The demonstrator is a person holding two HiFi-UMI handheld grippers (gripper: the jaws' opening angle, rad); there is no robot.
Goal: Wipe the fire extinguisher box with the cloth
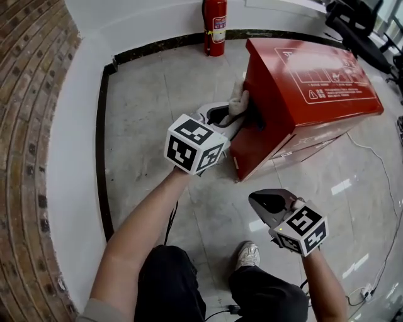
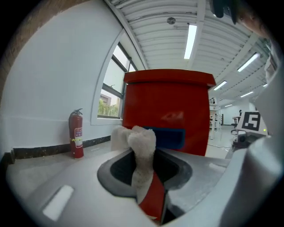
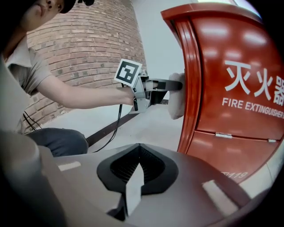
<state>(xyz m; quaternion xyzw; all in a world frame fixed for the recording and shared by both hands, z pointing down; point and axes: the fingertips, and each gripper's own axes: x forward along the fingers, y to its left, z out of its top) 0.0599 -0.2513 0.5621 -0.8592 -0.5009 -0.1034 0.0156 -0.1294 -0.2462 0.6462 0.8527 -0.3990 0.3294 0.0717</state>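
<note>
Closest to us, our own dark trousers (image 1: pixel 173 283) and one pale shoe (image 1: pixel 249 255) show at the bottom of the head view, over a glossy grey tiled floor (image 1: pixel 189 207). Just above the shoe our right gripper (image 1: pixel 257 202) hangs over the bare floor, well short of the box; its own view shows the right gripper's (image 3: pixel 133 182) jaws clenched together with nothing between them. Further out, our left gripper (image 1: pixel 232 118) reaches forward, and in its own view the jaws are grasping the cloth (image 2: pixel 142 153), a white fluffy bundle that stands up out of the left gripper (image 2: pixel 147 186). From the right gripper view we see the left gripper (image 3: pixel 174 85) level, with the cloth (image 3: pixel 177 103) lying against the upright edge of the fire extinguisher box (image 3: pixel 235 88). In the head view the cloth (image 1: pixel 238 99) meets the narrow side of the fire extinguisher box (image 1: pixel 302 82), a red metal cabinet with white lettering that stands on the floor to our right front. Beyond it a red fire extinguisher (image 1: pixel 215 25) stands against the white wall (image 1: pixel 138 19). A curved brick wall (image 1: pixel 25 126) runs along our left, and dark office chairs (image 1: pixel 359 25) sit at the far right.
</note>
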